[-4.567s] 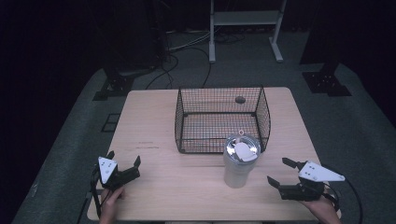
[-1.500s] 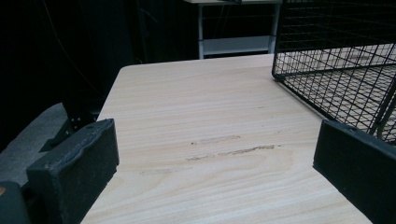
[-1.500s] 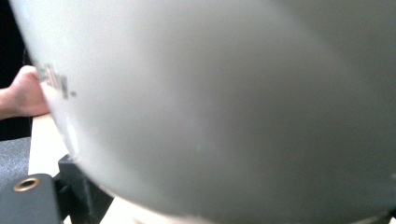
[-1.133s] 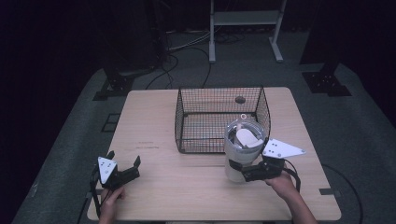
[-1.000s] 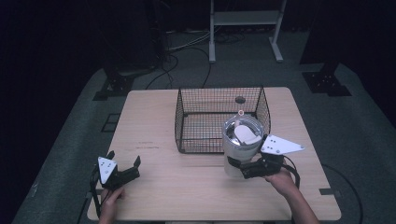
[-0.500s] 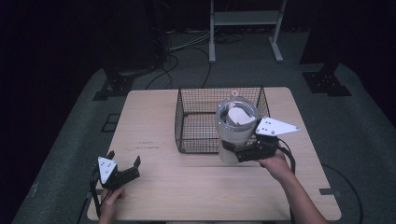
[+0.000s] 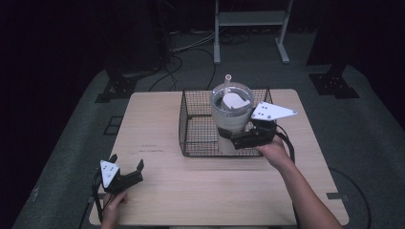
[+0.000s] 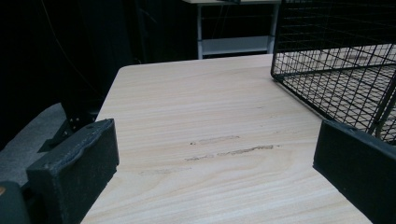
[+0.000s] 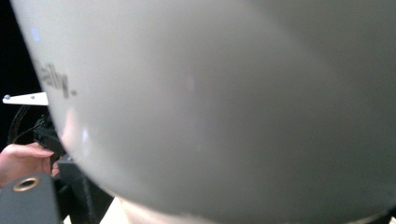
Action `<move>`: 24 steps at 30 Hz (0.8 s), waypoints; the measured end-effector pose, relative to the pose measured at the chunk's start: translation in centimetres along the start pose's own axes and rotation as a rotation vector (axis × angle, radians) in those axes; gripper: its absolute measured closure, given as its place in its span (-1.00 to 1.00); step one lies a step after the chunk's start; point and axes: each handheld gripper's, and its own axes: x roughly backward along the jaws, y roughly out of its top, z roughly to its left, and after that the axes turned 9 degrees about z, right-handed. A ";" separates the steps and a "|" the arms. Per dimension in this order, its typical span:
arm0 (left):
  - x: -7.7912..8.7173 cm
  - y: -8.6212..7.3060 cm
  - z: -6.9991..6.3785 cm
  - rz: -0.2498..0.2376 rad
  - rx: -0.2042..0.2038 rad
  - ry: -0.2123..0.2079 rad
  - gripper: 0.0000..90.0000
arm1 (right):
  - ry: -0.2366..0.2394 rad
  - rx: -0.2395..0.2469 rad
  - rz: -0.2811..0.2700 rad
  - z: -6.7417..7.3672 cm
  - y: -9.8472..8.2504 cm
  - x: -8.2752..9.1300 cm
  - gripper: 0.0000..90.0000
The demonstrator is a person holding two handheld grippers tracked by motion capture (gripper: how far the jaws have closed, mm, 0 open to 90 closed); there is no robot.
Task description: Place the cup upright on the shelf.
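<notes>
Right gripper [image 7: 235, 138] clamped on grey tumbler [image 7: 230, 114], held above wire basket [image 7: 193, 125]. Left gripper [image 7: 128, 171] spread open, empty, low at table [image 7: 162, 191] near corner.

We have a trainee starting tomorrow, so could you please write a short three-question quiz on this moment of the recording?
1. True or false: the right gripper is shut on the tumbler.
2. Multiple choice: where is the tumbler in the high view? A) lying on the floor, B) held up over the wire basket, C) standing by the left gripper.
3. Fill in the missing word: the left gripper's jaws are ____, with nothing between them but bare table.

Key: 1 true; 2 B; 3 open.
</notes>
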 end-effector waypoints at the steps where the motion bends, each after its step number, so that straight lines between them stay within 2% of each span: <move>1: 0.0 0.0 0.0 0.000 0.000 -0.001 -1.00 | 0.000 0.000 0.000 0.0 0.0 0.0 -0.81; 9: 0.0 0.0 0.0 -0.001 -0.001 -0.004 -1.00 | -0.002 -0.007 -0.012 -1.6 1.9 -2.4 -0.81; 11: 0.0 0.0 0.0 -0.003 -0.001 -0.002 -1.00 | 0.000 -0.019 -0.010 -2.5 2.4 -3.4 -0.81; 16: 0.0 0.0 0.0 -0.001 -0.009 -0.003 -1.00 | -0.010 -0.037 0.008 -3.8 2.7 -4.7 -0.81; 17: 0.0 0.0 0.0 -0.001 -0.003 -0.004 -1.00 | -0.022 -0.048 0.024 -4.5 2.6 -5.5 -0.81; 23: 0.0 0.0 0.0 -0.001 0.000 -0.004 -1.00 | -0.036 -0.073 0.032 -5.9 2.5 -6.9 -0.81; 24: 0.0 0.0 0.0 -0.001 0.002 -0.003 -1.00 | -0.044 -0.074 0.032 -6.4 2.5 -7.5 -0.81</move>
